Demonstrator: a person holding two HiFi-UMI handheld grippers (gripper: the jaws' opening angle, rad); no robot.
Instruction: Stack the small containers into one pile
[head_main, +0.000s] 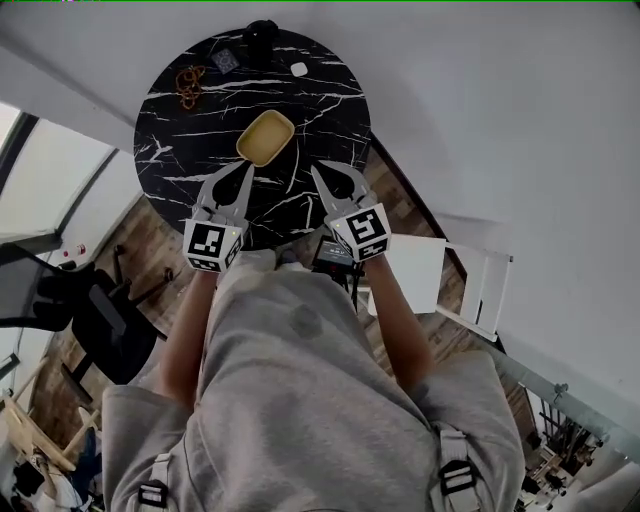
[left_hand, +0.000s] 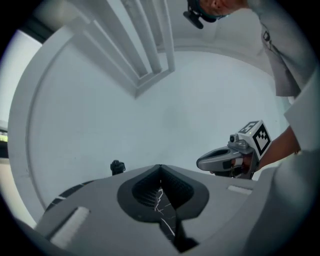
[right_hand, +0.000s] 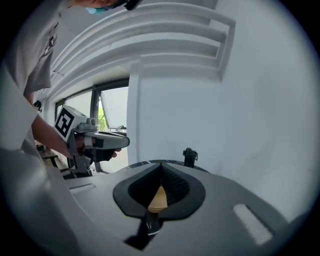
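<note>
step: yellow container pile judged stacked, mid table | left gripper, right gripper: pressed together, nothing pinched | next: no further pick judged needed

One yellow container, one round table, two hand-held grippers.

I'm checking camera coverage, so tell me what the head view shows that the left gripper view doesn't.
Only the head view: the yellow container, a brown beaded loop and a small white item, all on the table. Only the left gripper view: white stepped trim overhead. Both: that black marble table, the small black object at its far edge, and the right tool.
</note>
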